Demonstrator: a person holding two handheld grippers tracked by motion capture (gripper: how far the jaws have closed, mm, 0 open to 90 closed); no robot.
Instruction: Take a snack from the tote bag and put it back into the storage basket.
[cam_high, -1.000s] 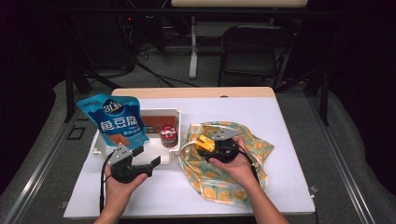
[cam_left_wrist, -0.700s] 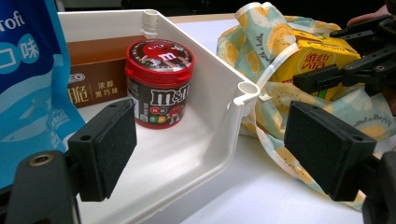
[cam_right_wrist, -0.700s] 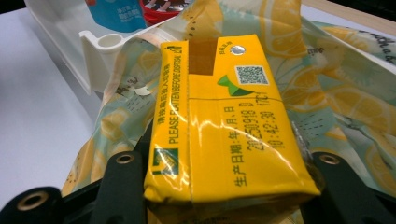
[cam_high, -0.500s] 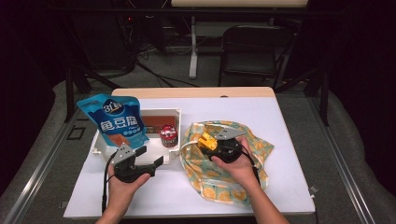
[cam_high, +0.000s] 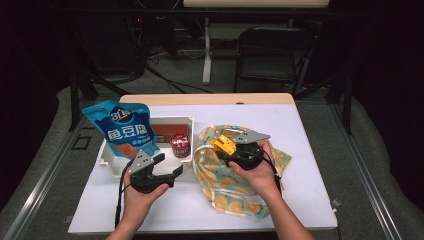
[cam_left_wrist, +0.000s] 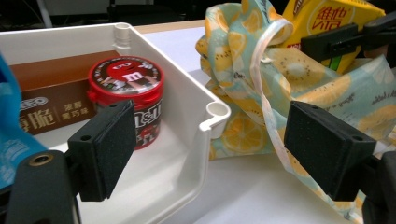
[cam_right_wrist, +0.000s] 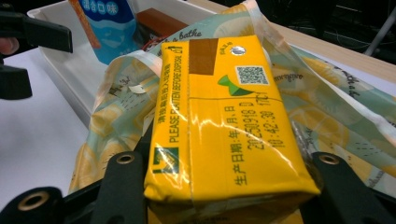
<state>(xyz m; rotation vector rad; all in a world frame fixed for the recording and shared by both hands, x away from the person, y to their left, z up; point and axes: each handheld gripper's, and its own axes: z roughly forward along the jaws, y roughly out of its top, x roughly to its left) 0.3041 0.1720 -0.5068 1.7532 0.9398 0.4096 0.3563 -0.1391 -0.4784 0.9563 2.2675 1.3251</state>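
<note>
white table (cam_high: 300, 150) with a white plastic bin (cam_high: 186, 120) at left and a lemon-print drawstring bag (cam_high: 220, 195) beside it; the right gripper (cam_high: 235, 150) clamps a yellow drink carton (cam_right_wrist: 224, 121) just above the bag's mouth, long axis running away along the jaws; the left gripper (cam_left_wrist: 219, 149), jaws apart and empty, hovers near the bin's corner, the bag's cord (cam_left_wrist: 268, 116) between them

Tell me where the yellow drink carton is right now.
The yellow drink carton is clamped in the right tongs, held over the fruit-print bag on the table's right half in the high view, just right of the white bin.
</note>
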